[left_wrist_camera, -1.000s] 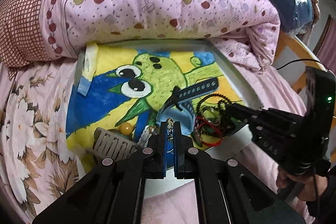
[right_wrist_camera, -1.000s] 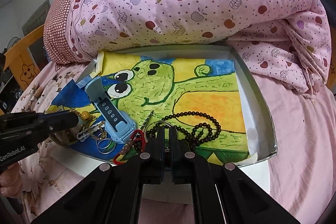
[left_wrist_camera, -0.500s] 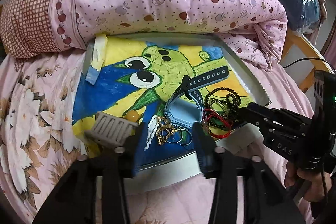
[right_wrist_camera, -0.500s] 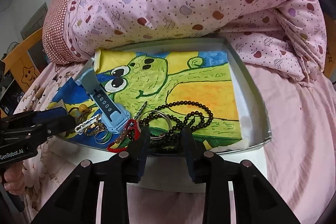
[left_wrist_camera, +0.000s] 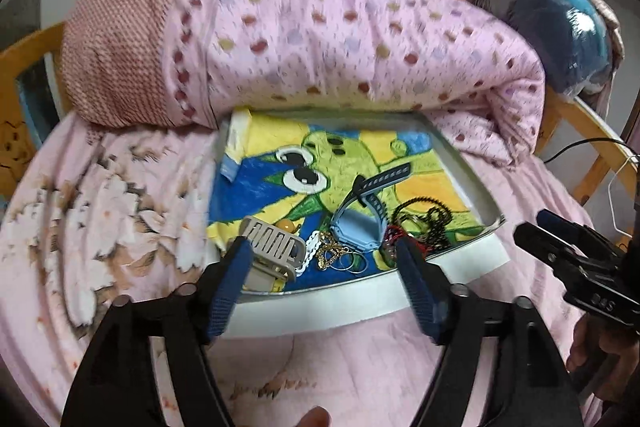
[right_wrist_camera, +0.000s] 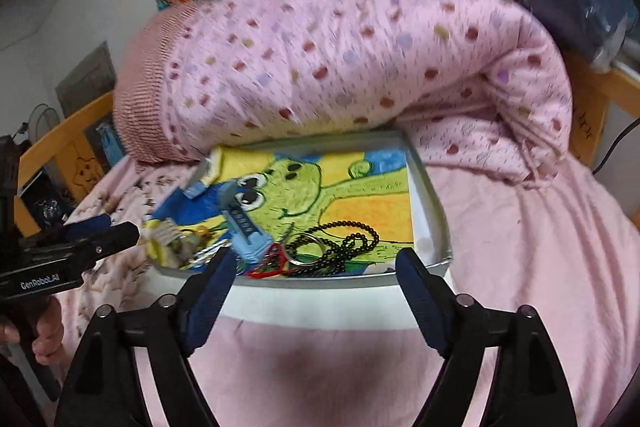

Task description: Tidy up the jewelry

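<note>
My left gripper (left_wrist_camera: 322, 253) has just been opening and now gapes wide, gripping nothing, above the near edge of the shallow tray (left_wrist_camera: 474, 187) on the pink bed. Inside the tray, left to right, lie a grey hair clip (left_wrist_camera: 276, 247), a gold chain (left_wrist_camera: 332, 255) with thin rings, a blue watch (left_wrist_camera: 358, 227), a red cord (right_wrist_camera: 269, 263) and black beads (right_wrist_camera: 344, 241). My right gripper (right_wrist_camera: 316, 259) has also just spread its 2 jaws wide, empty, before the tray.

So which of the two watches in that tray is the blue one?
The blue watch lies mid-tray with its dark strap sticking up, beside the black beads. The other watch, nearer the left corner, is beige-grey.
</note>
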`<state>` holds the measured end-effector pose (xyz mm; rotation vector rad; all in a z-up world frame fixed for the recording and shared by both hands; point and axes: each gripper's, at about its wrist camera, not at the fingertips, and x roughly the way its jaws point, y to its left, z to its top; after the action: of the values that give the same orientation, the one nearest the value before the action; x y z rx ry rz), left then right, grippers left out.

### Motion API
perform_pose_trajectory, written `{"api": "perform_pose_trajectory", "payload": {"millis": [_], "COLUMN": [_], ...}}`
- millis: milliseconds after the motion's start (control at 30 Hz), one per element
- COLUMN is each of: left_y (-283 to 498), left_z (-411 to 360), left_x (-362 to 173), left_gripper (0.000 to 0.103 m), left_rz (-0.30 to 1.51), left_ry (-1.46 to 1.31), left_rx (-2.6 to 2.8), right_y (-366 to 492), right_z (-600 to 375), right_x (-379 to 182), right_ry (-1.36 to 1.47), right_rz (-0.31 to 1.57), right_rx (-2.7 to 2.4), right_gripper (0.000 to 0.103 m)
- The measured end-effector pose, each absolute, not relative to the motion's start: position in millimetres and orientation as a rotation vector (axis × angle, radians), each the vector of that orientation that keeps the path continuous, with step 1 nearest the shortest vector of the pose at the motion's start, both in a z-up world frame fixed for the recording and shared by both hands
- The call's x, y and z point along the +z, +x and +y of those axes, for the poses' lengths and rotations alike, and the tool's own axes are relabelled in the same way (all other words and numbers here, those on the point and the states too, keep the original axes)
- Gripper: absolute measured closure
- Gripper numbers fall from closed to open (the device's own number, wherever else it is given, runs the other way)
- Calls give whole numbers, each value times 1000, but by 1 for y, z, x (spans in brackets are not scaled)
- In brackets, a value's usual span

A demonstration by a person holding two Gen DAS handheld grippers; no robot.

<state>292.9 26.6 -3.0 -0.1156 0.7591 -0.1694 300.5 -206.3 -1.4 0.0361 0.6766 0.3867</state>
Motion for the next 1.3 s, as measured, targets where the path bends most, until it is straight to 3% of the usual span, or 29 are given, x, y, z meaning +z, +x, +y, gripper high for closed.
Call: {"api": "perform_pose_trajectory", "payload": {"millis": [33,267,367,800,1300], "left_y": [285,221,198,101,97], "left_z": [26,25,26,22,26], "left_x": [2,36,45,32,16], "left_gripper": [11,9,2,2,2], "left_rz": [738,615,582,556,590], "left_ry": [-114,-113,-95,-24,-8], "left_rx": [-160,-129,-114,-90,-81], "right_y": [290,223,199,132,133], "right_z": [-207,-213,-215,-222,-219], "right_x": [4,27,33,29,17], "right_ry": [35,42,53,31,42], "right_rz": [658,577,554,543,578], "right_rx": [394,430,432,428,427], "right_gripper": [17,5,1,0,0]}}
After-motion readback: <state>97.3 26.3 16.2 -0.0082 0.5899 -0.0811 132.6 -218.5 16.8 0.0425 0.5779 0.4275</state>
